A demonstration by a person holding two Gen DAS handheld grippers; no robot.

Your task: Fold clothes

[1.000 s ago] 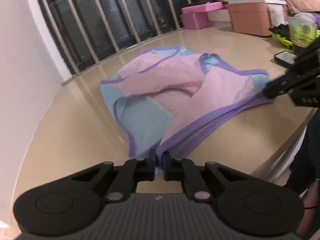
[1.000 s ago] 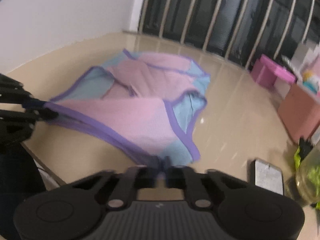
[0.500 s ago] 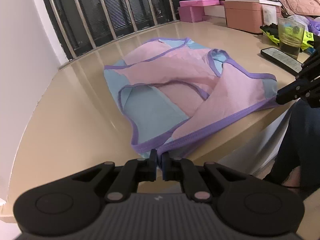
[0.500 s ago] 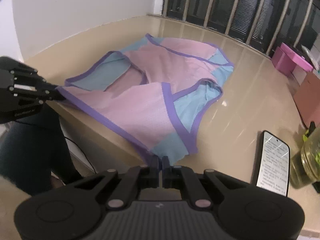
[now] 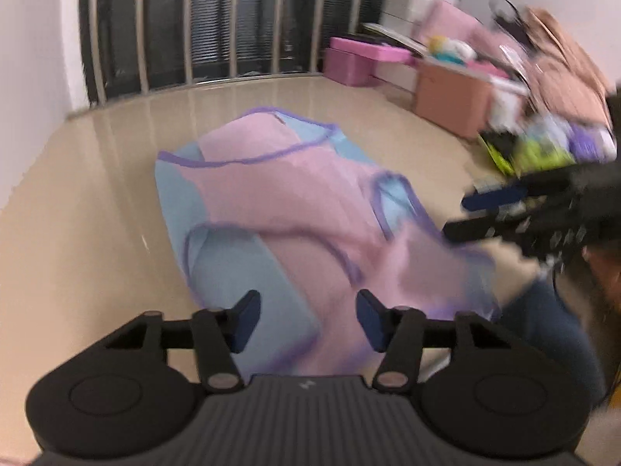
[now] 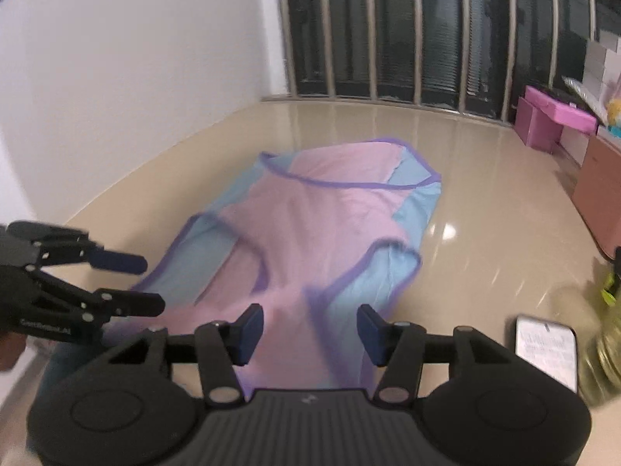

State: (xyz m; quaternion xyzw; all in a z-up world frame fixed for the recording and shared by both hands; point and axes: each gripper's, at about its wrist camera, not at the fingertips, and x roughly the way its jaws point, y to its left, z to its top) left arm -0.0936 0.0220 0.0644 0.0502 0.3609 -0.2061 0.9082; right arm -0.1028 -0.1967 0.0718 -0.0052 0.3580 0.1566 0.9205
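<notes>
A pink and light-blue garment [image 5: 287,209] with purple trim lies on the beige table [image 5: 97,213], its near hem loose and blurred at the front edge. My left gripper [image 5: 308,324] hovers over that hem, its jaws opening, pads apart and not pressing the cloth. At the right of the left wrist view, the right gripper [image 5: 458,215] hangs above the garment's right corner, with its fingers spread. In the right wrist view the garment [image 6: 322,225] stretches away under the right gripper [image 6: 308,328], whose jaws are opening too. The left gripper [image 6: 151,285] shows open at the left.
A phone [image 6: 545,351] and a glass jar [image 6: 605,349] sit on the table [image 6: 485,202] at the near right. Pink boxes [image 5: 361,60], a salmon box [image 5: 450,93] and clutter crowd the far right. A white wall stands left, window bars behind. A person's leg [image 5: 543,330] is below the table edge.
Both grippers were shut on the garment's near hem; now both have opened, let it go and risen. The hem has dropped loose at the table's front edge.
</notes>
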